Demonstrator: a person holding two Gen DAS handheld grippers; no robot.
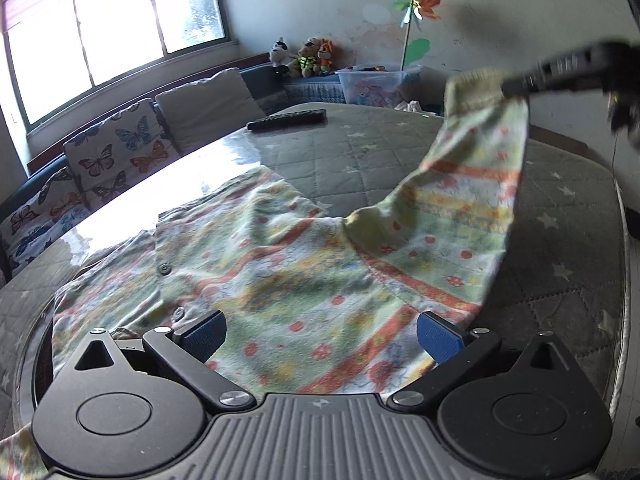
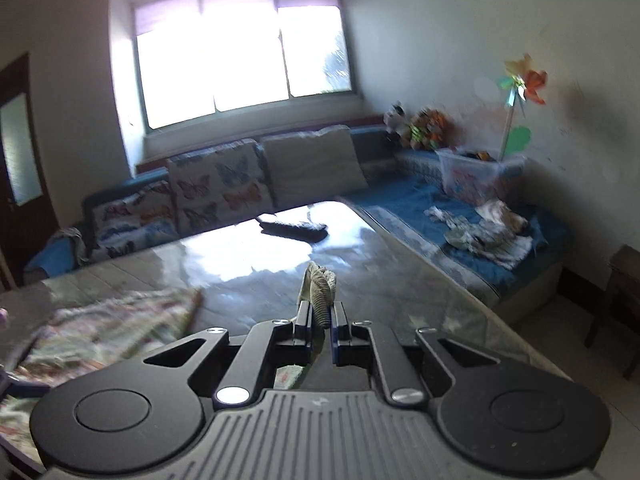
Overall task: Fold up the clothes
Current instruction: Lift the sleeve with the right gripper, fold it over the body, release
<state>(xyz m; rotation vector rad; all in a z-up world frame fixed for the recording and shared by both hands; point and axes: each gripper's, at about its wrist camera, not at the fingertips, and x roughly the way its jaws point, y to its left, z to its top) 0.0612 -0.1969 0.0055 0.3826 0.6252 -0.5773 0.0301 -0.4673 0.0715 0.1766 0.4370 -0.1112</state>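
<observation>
Shirt (image 1: 280,280) lies flat beneath your wide-open, empty left gripper (image 1: 320,338); its sleeve (image 1: 472,184) stretches up and rightward to your right gripper (image 2: 320,322), clamped on the cuff (image 2: 320,286).

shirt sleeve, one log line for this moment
right gripper shut on sleeve cuff, lifted | left gripper open over shirt | table
</observation>
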